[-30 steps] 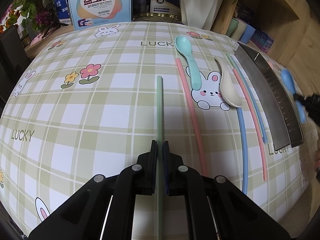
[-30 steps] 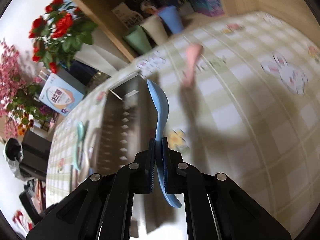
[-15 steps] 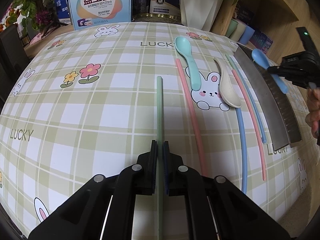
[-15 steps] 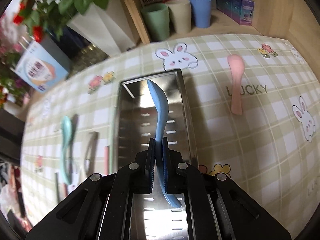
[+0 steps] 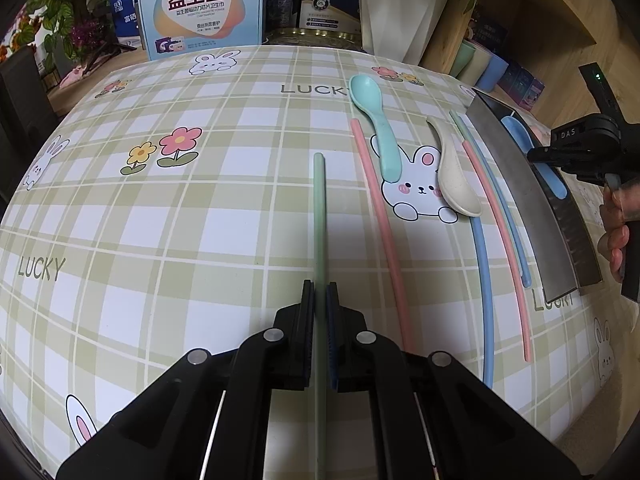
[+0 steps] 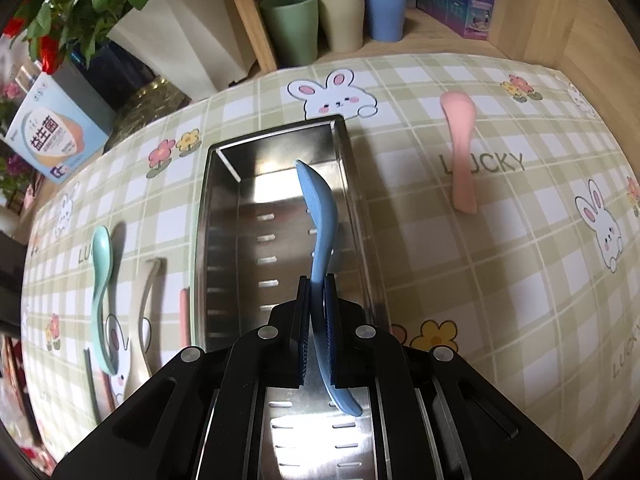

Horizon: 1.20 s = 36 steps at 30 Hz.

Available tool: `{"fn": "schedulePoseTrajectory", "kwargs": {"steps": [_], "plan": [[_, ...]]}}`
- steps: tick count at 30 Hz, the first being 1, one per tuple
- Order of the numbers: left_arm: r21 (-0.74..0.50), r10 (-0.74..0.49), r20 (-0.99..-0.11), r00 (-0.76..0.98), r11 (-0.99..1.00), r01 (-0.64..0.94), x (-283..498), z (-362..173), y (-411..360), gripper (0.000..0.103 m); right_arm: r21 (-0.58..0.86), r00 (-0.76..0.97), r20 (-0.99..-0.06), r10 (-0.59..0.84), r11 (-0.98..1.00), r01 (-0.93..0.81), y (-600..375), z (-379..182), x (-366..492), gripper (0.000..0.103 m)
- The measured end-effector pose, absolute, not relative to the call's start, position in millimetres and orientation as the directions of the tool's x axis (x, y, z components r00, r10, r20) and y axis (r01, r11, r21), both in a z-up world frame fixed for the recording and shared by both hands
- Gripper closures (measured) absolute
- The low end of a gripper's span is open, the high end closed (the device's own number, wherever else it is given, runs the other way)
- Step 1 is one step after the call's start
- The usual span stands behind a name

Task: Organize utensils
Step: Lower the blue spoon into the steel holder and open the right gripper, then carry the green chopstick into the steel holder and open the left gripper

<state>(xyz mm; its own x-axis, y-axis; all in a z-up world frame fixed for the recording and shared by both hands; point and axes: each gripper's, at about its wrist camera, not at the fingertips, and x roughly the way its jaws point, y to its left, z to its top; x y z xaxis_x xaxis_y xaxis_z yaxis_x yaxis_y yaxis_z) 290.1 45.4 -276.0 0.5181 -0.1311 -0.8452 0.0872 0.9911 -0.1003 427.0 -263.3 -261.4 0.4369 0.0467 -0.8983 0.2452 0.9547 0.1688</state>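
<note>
My left gripper (image 5: 320,292) is shut on a green chopstick (image 5: 319,216) that lies along the checked tablecloth. My right gripper (image 6: 317,284) is shut on a blue spoon (image 6: 320,216) and holds it over the steel tray (image 6: 208,216), bowl pointing to the tray's far end. In the left wrist view the right gripper (image 5: 538,156) hangs over the tray (image 5: 516,184) at the right. A teal spoon (image 5: 374,120), a cream spoon (image 5: 454,176) and pink (image 5: 380,216) and blue (image 5: 482,280) chopsticks lie left of the tray. A pink spoon (image 6: 460,152) lies right of the tray.
Green, cream and blue cups (image 6: 340,16) stand on a wooden shelf behind the table. A white planter (image 5: 396,12) and boxes (image 5: 200,4) line the far edge. The table's near right edge (image 5: 592,408) drops off close to the tray.
My right gripper has moved with the blue spoon to over the tray and lower, toward its inside. My left gripper and the green chopstick have not moved.
</note>
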Motion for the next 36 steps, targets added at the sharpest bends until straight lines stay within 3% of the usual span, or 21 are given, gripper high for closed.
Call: {"fn": "schedulePoseTrajectory", "kwargs": {"steps": [9,13,15,16,17,21,28,36], "plan": [[-0.089,-0.123,-0.849,0.514,0.992,0.09,291.6,-275.5,44.7,0.097,0.206,0.489,-0.869,0.08,0.956,0.21,-263.4,-244.5,417.1,0.094],[-0.09,-0.123,-0.85,0.512,0.992,0.089,291.7,-275.9,44.7,0.097,0.212,0.583,-0.806,0.097,0.968,0.132,-265.3,-225.3,396.9,0.094],[-0.09,-0.123,-0.85,0.512,0.992,0.088,291.8,-275.9,44.8,0.097,0.239,0.64,-0.755,0.144,0.969,0.064,-267.0,-217.3,384.1,0.088],[-0.089,-0.121,-0.851,0.512,0.992,0.087,292.0,-275.9,44.8,0.097,0.239,0.677,-0.716,0.168,0.971,0.012,-267.0,-212.3,372.9,0.068],[-0.089,-0.12,-0.851,0.511,0.992,0.086,292.2,-276.0,44.8,0.097,0.214,0.701,-0.695,0.164,0.977,-0.016,-266.1,-208.9,363.3,0.04],[-0.097,-0.124,-0.852,0.508,0.992,0.08,292.6,-276.0,46.2,0.097,0.138,0.734,-0.658,0.169,0.985,-0.103,-265.4,-206.5,327.4,0.04],[-0.092,-0.12,-0.863,0.49,0.992,0.082,296.0,-274.9,45.6,0.097,0.162,0.764,-0.621,0.176,0.982,-0.095,-287.0,-215.4,289.4,0.019],[-0.06,-0.099,-0.878,0.469,0.993,0.099,301.4,-273.8,41.3,0.097,0.187,0.767,-0.629,0.129,0.982,-0.011,-310.7,-235.1,277.6,0.019]]}}
